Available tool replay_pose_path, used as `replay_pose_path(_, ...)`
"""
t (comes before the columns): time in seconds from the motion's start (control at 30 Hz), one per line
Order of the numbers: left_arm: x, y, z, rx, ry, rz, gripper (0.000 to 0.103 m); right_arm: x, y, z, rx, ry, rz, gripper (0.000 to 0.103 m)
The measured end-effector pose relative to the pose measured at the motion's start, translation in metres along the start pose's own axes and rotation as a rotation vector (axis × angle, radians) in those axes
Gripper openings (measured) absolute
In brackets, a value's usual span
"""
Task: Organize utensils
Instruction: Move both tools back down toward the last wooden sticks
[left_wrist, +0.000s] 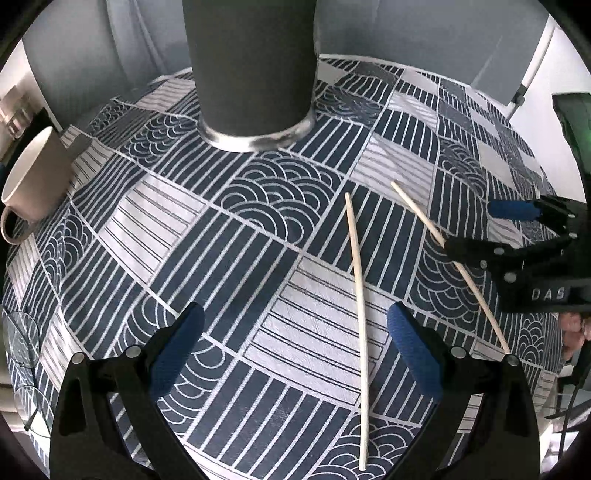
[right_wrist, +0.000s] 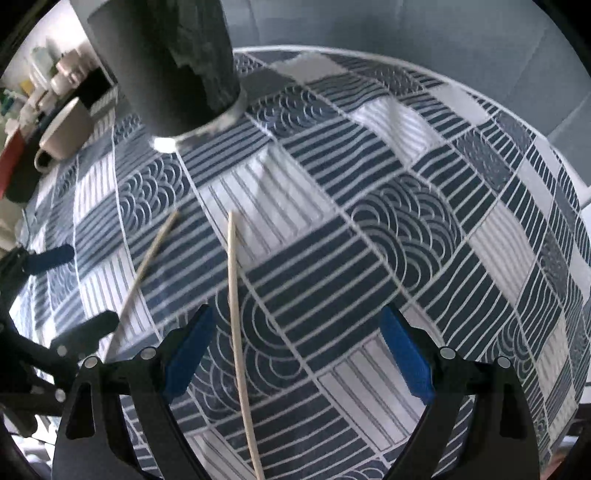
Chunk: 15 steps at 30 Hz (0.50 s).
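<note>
Two pale wooden chopsticks lie apart on the patterned tablecloth. In the left wrist view one chopstick (left_wrist: 359, 280) lies between my left gripper's open fingers, nearer the right one; the other chopstick (left_wrist: 424, 218) runs under the right gripper (left_wrist: 476, 229), which is open over it. My left gripper (left_wrist: 295, 354) is open and empty. In the right wrist view one chopstick (right_wrist: 236, 321) lies between the open right gripper's (right_wrist: 295, 354) fingers, the other chopstick (right_wrist: 147, 266) lies to the left. A tall dark cylindrical holder (left_wrist: 255, 66) with a metal base stands behind; it also shows in the right wrist view (right_wrist: 170, 62).
A beige mug (left_wrist: 33, 184) stands at the table's left edge, also in the right wrist view (right_wrist: 66, 129). Glass items (left_wrist: 22, 343) sit at the near left. The table edge (left_wrist: 480, 92) curves round behind. Shelf clutter (right_wrist: 44, 74) shows beyond the mug.
</note>
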<state>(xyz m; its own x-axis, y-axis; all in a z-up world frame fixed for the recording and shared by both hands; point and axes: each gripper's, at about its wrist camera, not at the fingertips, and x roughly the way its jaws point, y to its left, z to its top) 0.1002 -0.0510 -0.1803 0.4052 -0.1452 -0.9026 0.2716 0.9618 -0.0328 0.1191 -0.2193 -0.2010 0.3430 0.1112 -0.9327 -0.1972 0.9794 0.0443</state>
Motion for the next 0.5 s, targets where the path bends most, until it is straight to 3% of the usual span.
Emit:
replay_pose_path(0.17, 0.006, -0.002, 0.000, -0.003, 0.023, -0.006, 0.097, 0.005, -0.001, -0.008, -0.008, 0.008, -0.014, 0.086)
replay_pose_path(0.33, 0.012, -0.013, 0.002, 0.056, 0.031, 0.062, 0.098, 0.004, 0.001, -0.008, -0.017, 0.008, -0.019, 0.087)
replay_pose_path(0.5, 0.012, -0.009, 0.002, 0.064, 0.040, 0.057, 0.099, 0.004, 0.000, -0.009, -0.023, -0.010, -0.013, 0.090)
